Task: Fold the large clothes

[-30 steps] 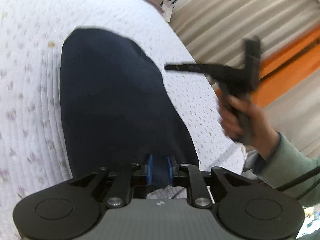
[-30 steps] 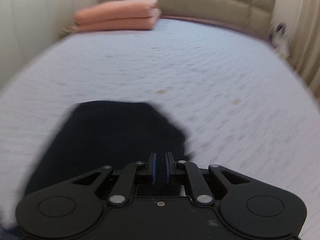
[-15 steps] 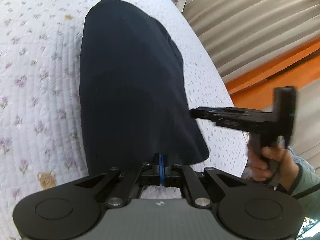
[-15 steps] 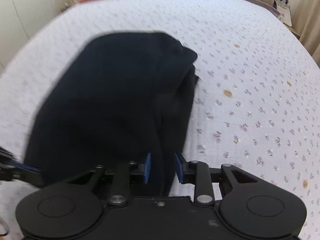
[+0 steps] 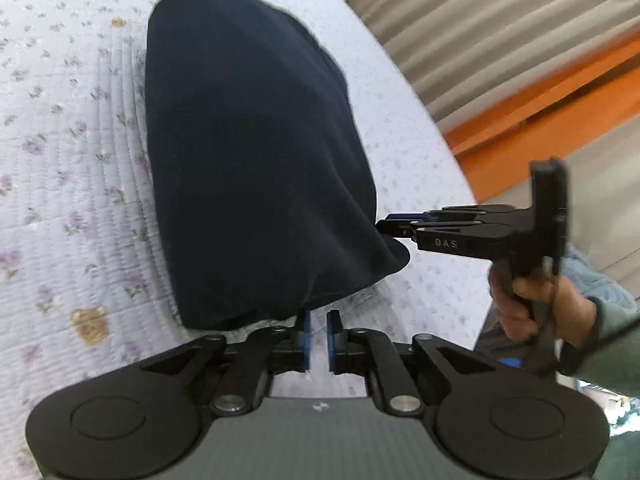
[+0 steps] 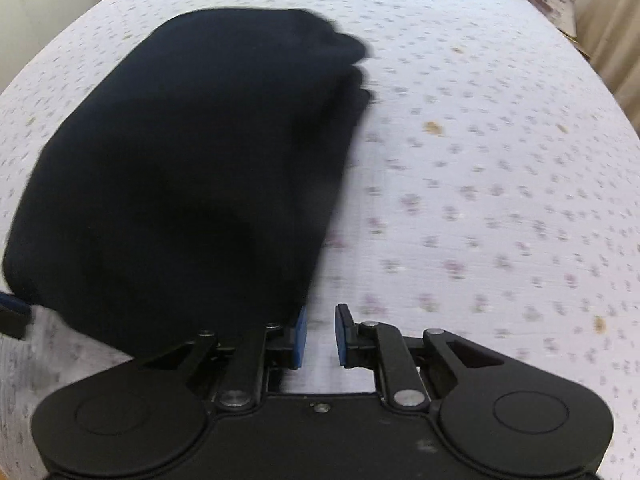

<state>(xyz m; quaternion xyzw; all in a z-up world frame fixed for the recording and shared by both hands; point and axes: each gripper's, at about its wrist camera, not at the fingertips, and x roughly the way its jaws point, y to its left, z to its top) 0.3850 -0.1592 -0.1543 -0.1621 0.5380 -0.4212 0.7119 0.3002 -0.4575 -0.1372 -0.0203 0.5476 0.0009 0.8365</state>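
— Navy cloth, soft and limp: the folded garment [image 5: 248,160] lies as a thick dark bundle on the flowered quilt [image 5: 60,168], running from the near edge of the bed toward the far side.

— Will it handle heavy?

— I'd judge it light but floppy. Several layers show stacked along its right edge in the right wrist view, so a careless lift could let them slide apart or sag open.

— What are the claws doing?

— The left gripper [image 5: 316,330] sits at the near hem with a narrow gap between its blue pads; bare quilt shows in that gap, nothing pinched, and the jaws are parting. The right gripper [image 6: 321,334] is just beside the garment's near right corner, jaws drawing together, again with only quilt between them. In the left wrist view its tips reach the cloth's right edge, whether touching I cannot tell.

— Where would you take hold?

— Probably at the two near corners, pinching through all the layers at once, then carrying them toward the far end together. A grip on the top layer alone would likely peel it off.
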